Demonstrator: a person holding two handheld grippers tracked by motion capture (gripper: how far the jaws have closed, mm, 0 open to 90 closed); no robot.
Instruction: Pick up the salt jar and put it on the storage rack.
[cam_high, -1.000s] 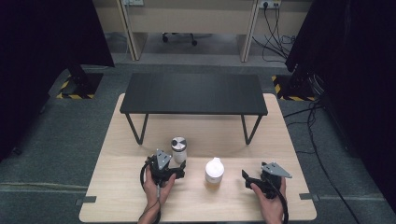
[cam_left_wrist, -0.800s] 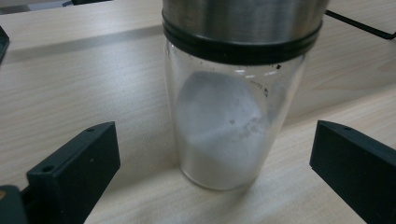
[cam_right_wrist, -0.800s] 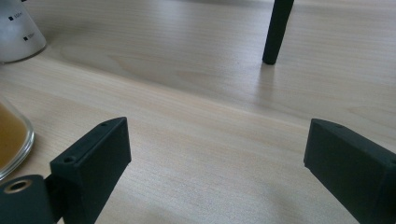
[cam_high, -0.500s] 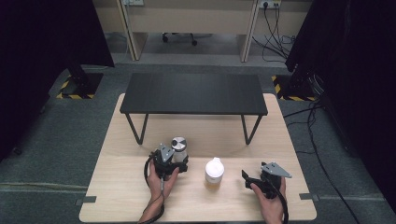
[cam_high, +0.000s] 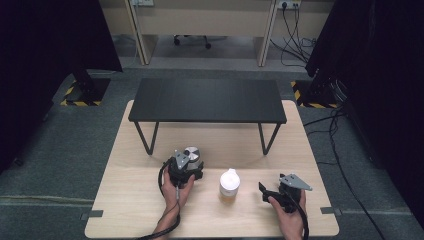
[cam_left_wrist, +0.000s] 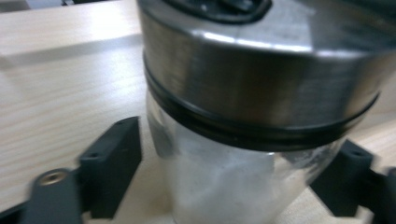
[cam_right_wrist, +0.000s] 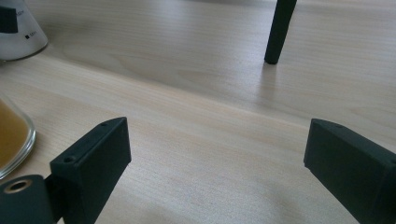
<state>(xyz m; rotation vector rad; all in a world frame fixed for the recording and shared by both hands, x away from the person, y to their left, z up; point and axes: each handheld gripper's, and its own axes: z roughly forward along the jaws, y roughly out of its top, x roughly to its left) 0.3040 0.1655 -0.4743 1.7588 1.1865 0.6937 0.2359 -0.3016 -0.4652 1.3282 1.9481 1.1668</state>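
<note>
Black blocky fingers (cam_left_wrist: 112, 163) of the left gripper (cam_left_wrist: 233, 186) just closing around the clear, steel-lidded round jar (cam_left_wrist: 243, 140).

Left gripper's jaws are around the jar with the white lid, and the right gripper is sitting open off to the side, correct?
Not quite. The left gripper, whose jaws have just been closing, is around the jar with the metal lid, as the left gripper view shows. The jar with the white lid stands apart, between the two hands. The right gripper is indeed open, off to the side.

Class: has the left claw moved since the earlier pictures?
Yes. The left claw moved toward the black shelf, closing around the steel-lidded jar.
</note>
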